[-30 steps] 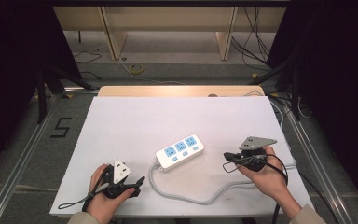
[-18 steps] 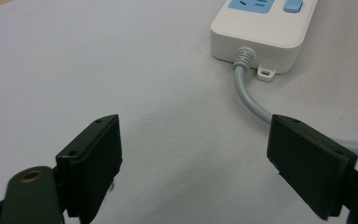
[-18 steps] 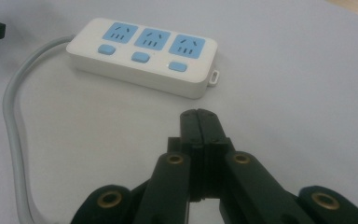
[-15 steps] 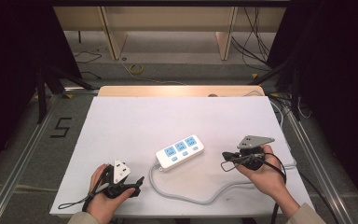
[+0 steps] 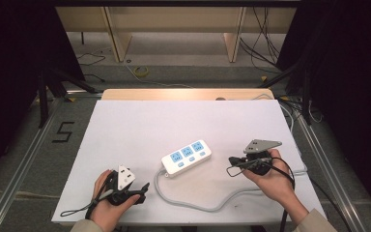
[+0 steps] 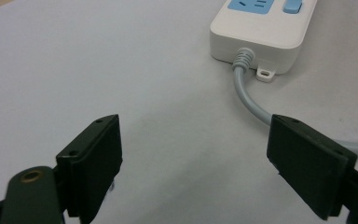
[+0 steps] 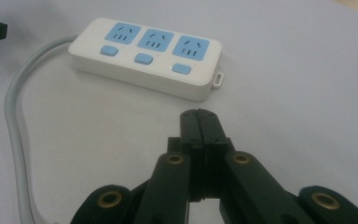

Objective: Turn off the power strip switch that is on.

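Note:
A white power strip (image 5: 186, 157) with three blue sockets and blue switches lies mid-table; its grey cable (image 5: 193, 204) loops toward the front and off to the right. In the right gripper view the strip (image 7: 144, 56) sits just beyond my right gripper (image 7: 199, 116), whose jaws are pressed together with nothing between them. That right gripper (image 5: 233, 162) rests in a hand right of the strip. My left gripper (image 5: 144, 188) lies in a hand at the front left, pointing right. In the left gripper view its jaws (image 6: 193, 140) stand wide apart over bare table, the strip's cable end (image 6: 244, 58) ahead.
The white table top (image 5: 140, 125) has a wooden strip along its far edge (image 5: 183, 93). Beyond it stand wooden furniture legs and loose cables on the floor. Metal rails run along both sides of the table. A "5" is marked on the floor at left (image 5: 63, 131).

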{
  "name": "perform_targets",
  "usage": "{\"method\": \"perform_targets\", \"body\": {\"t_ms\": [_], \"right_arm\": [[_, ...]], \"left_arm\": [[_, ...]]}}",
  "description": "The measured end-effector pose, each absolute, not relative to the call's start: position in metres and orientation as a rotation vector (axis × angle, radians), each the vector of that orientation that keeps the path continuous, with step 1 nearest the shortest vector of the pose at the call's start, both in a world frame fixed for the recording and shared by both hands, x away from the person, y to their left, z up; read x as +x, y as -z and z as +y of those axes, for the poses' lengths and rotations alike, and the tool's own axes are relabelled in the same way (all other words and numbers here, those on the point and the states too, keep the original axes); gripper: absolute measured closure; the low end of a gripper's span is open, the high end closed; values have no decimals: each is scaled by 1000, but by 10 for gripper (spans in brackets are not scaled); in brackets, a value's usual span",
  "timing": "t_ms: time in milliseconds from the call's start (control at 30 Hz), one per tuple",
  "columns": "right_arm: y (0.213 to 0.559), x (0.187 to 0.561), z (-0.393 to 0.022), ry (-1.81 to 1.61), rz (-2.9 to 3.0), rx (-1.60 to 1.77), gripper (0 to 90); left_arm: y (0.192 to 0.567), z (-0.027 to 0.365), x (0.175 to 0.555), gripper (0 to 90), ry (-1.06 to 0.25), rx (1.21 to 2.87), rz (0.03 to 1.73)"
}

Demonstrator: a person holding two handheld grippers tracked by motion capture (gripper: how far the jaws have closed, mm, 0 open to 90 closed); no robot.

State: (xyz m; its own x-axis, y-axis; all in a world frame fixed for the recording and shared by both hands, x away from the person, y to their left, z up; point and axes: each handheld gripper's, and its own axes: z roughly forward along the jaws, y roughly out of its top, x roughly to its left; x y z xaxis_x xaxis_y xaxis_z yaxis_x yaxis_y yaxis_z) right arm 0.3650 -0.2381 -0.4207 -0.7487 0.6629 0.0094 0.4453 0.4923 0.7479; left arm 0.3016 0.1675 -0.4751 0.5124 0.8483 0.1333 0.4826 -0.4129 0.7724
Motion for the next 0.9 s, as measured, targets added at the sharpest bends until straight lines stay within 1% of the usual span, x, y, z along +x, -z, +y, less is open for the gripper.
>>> {"method": "perform_targets", "body": {"t_ms": [900], "right_arm": [[420,370,-229,-1099,2480,924,900]], "left_arm": [[475,168,302,180,-685,2082,1075]]}}
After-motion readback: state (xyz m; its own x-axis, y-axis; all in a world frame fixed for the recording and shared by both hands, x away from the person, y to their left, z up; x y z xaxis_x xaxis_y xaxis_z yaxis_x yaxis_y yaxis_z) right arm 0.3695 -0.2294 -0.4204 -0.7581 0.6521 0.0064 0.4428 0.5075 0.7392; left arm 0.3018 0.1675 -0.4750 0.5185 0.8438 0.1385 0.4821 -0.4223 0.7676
